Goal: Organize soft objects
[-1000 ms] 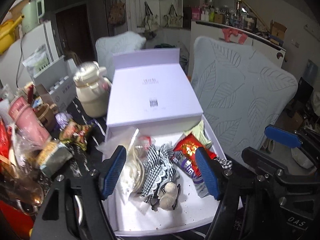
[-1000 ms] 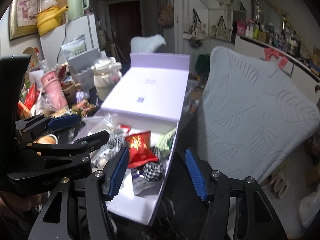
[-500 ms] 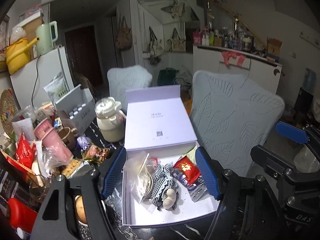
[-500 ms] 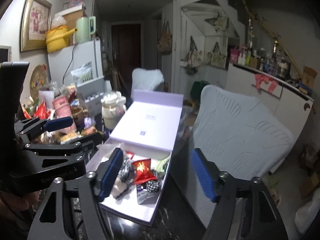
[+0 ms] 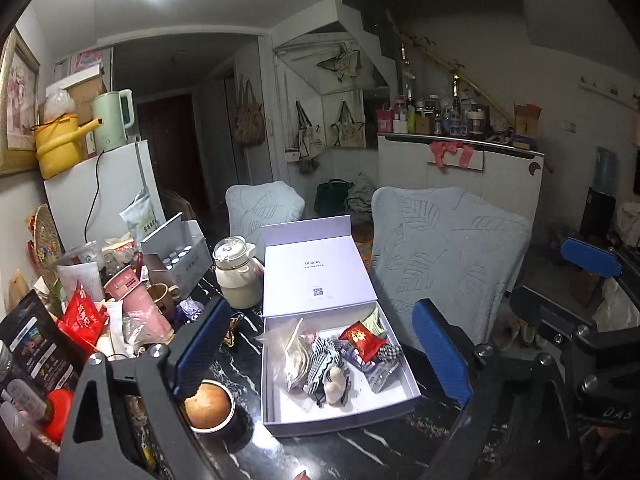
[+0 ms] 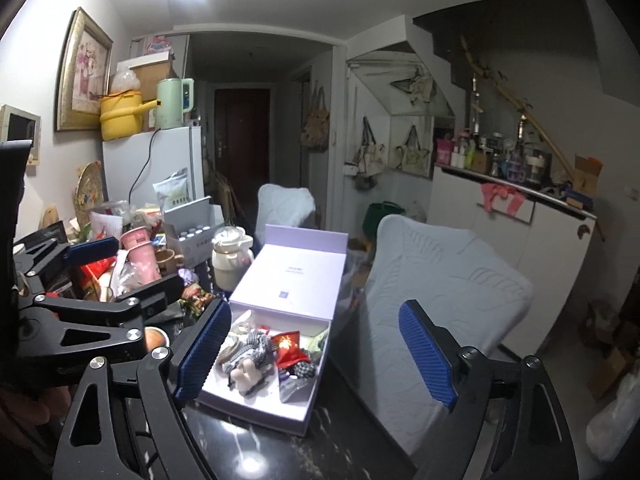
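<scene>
An open lilac gift box (image 5: 394, 402) (image 6: 264, 414) lies on the dark marble table, its lid (image 5: 316, 276) (image 6: 292, 276) flipped back. Inside lie a checked black-and-white cloth with a small plush toy (image 5: 326, 364) (image 6: 252, 354), a red snack packet (image 5: 362, 338) (image 6: 290, 348) and a clear plastic bag (image 5: 294, 346). My left gripper (image 5: 320, 354) hangs above and in front of the box, jaws opening, nothing between its fingers. My right gripper (image 6: 314, 350) is likewise raised and back from the box, jaws opening and empty. The left gripper's black frame (image 6: 92, 320) shows at the left of the right wrist view.
Clutter fills the table's left side: a cream teapot (image 5: 238, 276), pink cups (image 5: 140, 304), a red packet (image 5: 82, 320), a white carton (image 5: 176, 254) and a cup with a brown top (image 5: 208, 404). A pale leaf-patterned chair (image 5: 448, 256) (image 6: 436, 292) stands right of the box.
Both grippers have pulled up and back from the box, which now looks smaller and farther off. Their jaws have spread wider. The box contents lie as before.
</scene>
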### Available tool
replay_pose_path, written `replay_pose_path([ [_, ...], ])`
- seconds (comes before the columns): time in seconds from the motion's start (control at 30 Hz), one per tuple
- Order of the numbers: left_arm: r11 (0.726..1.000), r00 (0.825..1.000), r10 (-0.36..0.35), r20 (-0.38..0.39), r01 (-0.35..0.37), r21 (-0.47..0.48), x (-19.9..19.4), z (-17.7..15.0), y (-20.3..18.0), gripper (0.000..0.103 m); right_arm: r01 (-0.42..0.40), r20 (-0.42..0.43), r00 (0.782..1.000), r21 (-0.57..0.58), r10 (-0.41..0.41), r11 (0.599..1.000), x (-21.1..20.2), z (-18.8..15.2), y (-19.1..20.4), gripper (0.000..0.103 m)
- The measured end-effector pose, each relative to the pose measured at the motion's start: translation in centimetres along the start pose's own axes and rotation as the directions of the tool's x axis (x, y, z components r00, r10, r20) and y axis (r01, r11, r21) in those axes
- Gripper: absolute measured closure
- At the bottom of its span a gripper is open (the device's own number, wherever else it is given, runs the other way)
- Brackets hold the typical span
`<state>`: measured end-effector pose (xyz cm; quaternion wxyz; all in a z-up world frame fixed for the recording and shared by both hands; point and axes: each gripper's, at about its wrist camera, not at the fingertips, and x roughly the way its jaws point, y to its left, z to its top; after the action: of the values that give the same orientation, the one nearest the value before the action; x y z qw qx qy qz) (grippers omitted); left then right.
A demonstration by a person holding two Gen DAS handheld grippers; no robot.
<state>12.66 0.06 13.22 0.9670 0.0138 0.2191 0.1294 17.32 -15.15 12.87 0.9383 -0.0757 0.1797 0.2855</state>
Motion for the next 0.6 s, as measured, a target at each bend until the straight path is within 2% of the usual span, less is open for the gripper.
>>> replay_pose_path([
  [0.27,0.999,1.0,-0.029,0.009,0.03,-0.012,-3.6,-2.3,0.2,0.009,0.023,0.007,1.0,0.021,-0.024,1.0,-3.7,-2.1,0.7,0.014],
  [0.6,0.998,0.997,-0.055,-0.046,0.055,-0.015,-4.7,-6.2,0.3,0.009,0.038,-0.068,0.997,0.065,-0.033,0.997,-4.6,-5.9,1.5,0.014],
])
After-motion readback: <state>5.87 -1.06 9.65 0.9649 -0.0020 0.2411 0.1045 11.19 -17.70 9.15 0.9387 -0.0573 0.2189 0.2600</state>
